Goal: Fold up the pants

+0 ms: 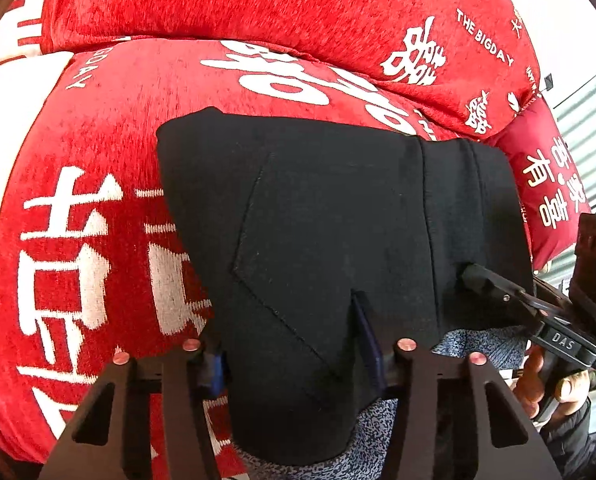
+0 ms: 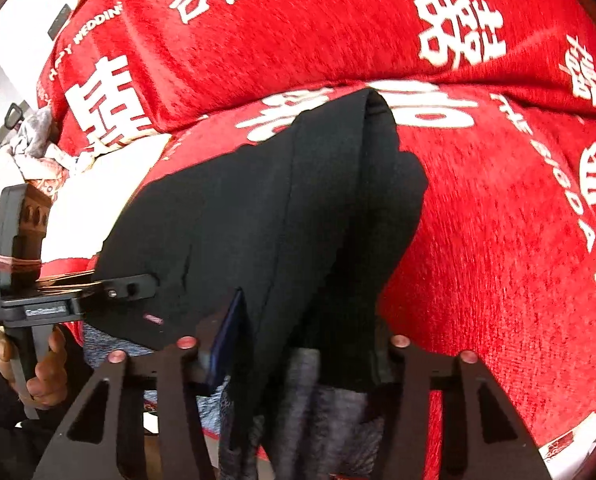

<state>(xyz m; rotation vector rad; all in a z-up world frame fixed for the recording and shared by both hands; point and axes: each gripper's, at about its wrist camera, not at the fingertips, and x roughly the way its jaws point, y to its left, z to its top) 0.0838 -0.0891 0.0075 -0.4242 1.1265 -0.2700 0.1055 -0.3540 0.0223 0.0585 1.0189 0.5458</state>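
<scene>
Black pants (image 1: pixel 337 216) lie folded on a red blanket (image 1: pixel 98 152). Left claw (image 1: pixel 298 344) and right claw (image 2: pixel 294 344) each clamp the pants' near edge.

Black pants (image 1: pixel 329 216) on red cover (image 1: pixel 110 128) patterned with white characters.

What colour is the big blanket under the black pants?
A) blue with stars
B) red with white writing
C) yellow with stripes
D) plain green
B: the black pants lie on a red blanket covered in white characters and words, and the right wrist view shows the same red cloth around them.
</scene>
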